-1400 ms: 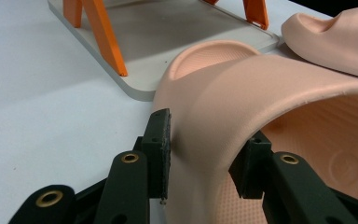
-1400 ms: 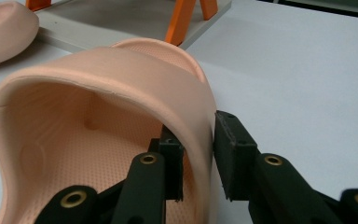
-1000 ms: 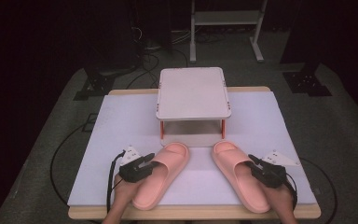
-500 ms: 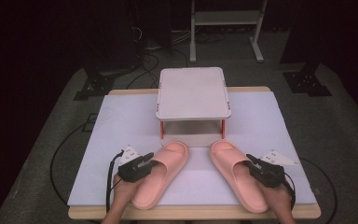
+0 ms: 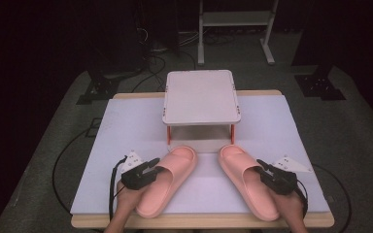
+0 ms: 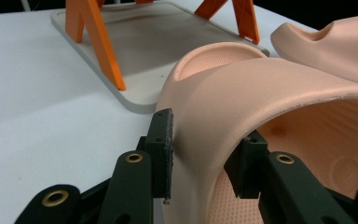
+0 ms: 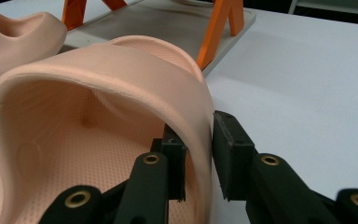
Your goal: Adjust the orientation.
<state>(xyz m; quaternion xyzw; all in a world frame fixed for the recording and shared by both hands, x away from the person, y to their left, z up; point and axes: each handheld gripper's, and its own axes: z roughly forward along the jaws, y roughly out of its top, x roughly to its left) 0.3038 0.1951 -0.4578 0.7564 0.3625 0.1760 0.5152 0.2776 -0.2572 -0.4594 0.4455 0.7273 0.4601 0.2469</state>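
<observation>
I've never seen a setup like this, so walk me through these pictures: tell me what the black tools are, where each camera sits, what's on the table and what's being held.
A person sits at a white-covered table with a hand-held two-jaw clamp in each hand. The high view looks down from above; the other two cameras ride on the clamps and look along their black jaws. On the table lie two pink slippers and a small shelf on orange legs. The left gripper is shut on the strap wall of the left slipper, one jaw outside it and one inside. The right gripper pinches the right slipper the same way. Both slippers rest on the table, toes toward the shelf.
</observation>
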